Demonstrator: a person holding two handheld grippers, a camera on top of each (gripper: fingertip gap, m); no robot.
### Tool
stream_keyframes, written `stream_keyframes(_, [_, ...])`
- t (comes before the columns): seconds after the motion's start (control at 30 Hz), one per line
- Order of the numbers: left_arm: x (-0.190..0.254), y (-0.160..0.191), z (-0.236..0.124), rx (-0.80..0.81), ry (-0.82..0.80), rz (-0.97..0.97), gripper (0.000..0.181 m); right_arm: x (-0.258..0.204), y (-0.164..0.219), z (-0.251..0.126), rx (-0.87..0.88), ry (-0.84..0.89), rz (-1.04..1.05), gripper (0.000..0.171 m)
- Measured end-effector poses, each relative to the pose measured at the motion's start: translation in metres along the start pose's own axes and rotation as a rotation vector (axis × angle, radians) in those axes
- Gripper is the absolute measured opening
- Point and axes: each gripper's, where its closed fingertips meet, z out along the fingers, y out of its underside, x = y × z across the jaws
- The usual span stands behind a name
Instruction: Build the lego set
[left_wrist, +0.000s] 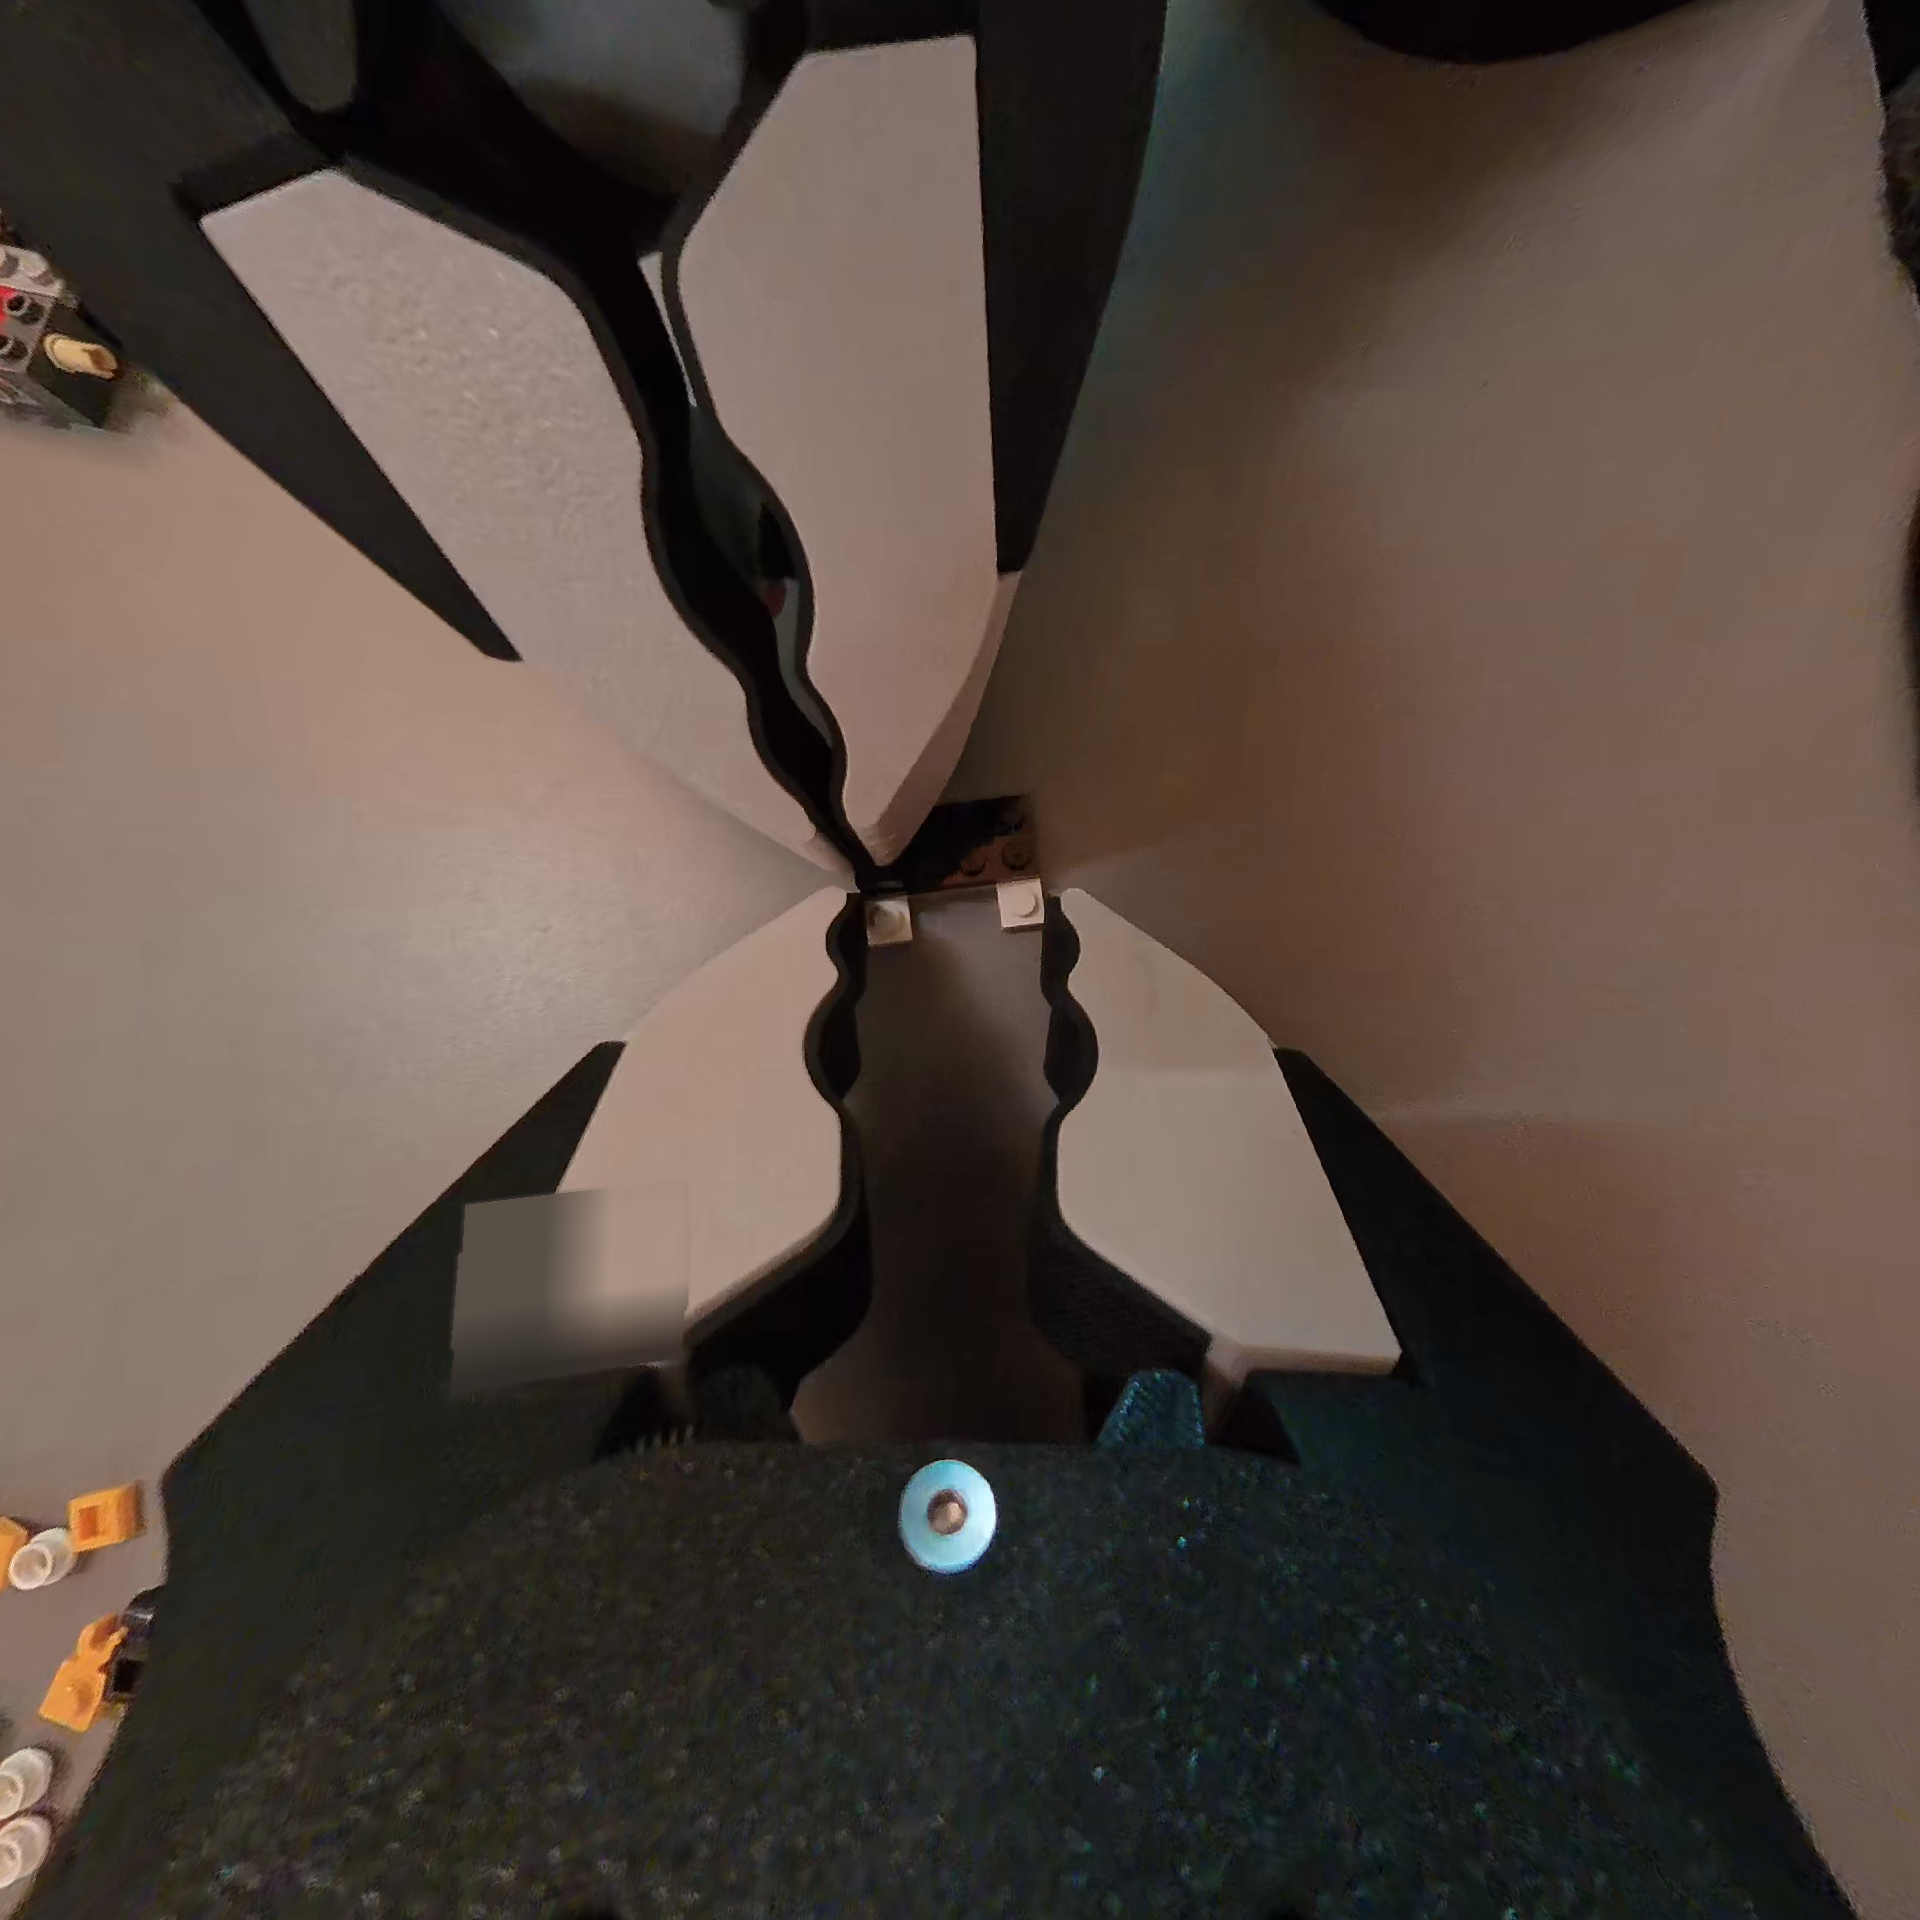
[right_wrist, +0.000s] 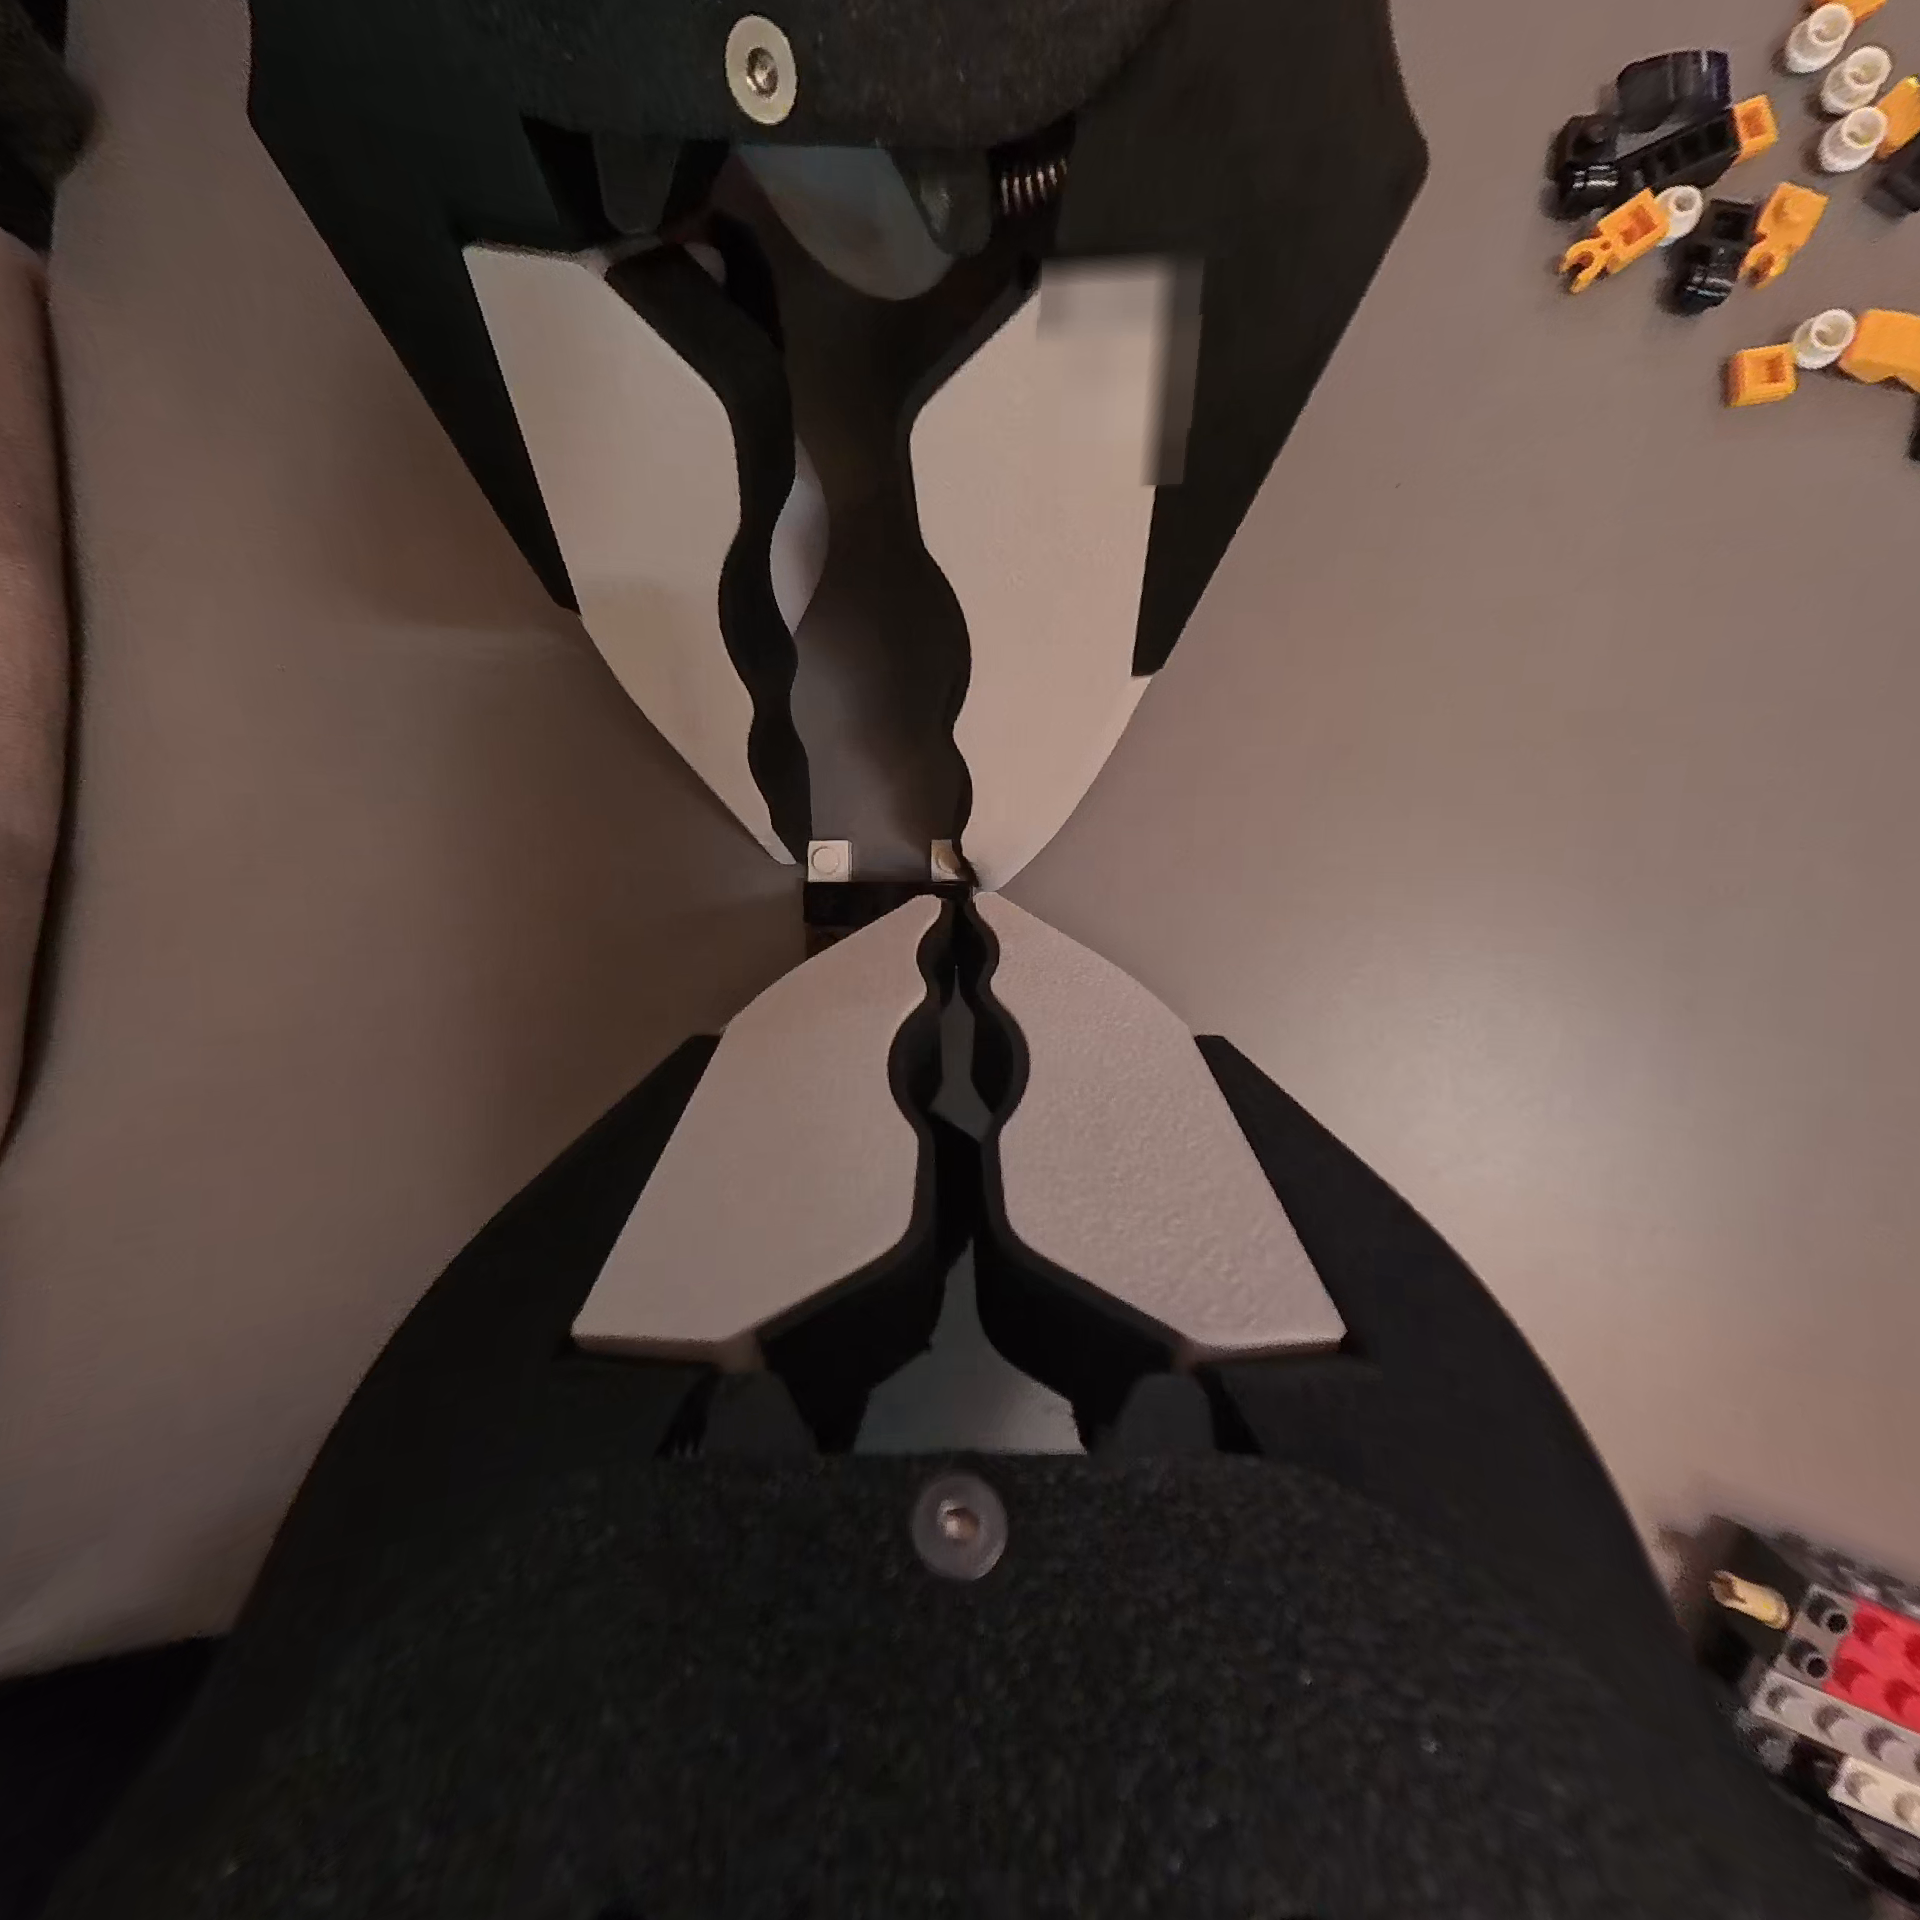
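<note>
My left gripper (left_wrist: 951, 909) is shut on a small black plate (left_wrist: 971, 836), with a small white one-stud piece at each end (left_wrist: 888, 922) (left_wrist: 1020, 904). Its pads press on the two ends and hold the plate above the table. The right wrist view shows the same: the left gripper (right_wrist: 883, 857) reaches in from the top, around the black plate (right_wrist: 836, 902) and the white pieces (right_wrist: 828, 858) (right_wrist: 941, 860). My right gripper (right_wrist: 954, 906) is shut. Its closed tips rest at the plate's edge beside one white piece. It also shows in the left wrist view (left_wrist: 857, 868).
Loose orange, white and black pieces lie at the upper right of the right wrist view (right_wrist: 1714, 208) and at the lower left of the left wrist view (left_wrist: 83, 1662). A partly built black, grey and red block stands nearby (right_wrist: 1829, 1683) (left_wrist: 42, 343). The grey table (right_wrist: 1455, 831) lies under both grippers. Only a small space, under 4 cm, lies between the two pairs of fingers.
</note>
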Motion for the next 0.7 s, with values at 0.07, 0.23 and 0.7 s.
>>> stream_keyframes(0.07, [0.0000,0.0000,0.0000,0.003,0.002,0.004,0.032,-0.0001,0.0002,0.0001,-0.023,-0.005,-0.013,0.000])
stream_keyframes(0.23, [0.0002,0.0003,-0.0004,0.018,0.006,0.008,0.032,-0.0008,0.0001,0.0004,-0.066,-0.037,-0.046,0.000])
stream_keyframes(0.7, [0.0037,0.0035,-0.0066,0.007,-0.017,-0.023,0.029,-0.0044,-0.0004,0.0026,-0.080,-0.058,-0.038,0.000])
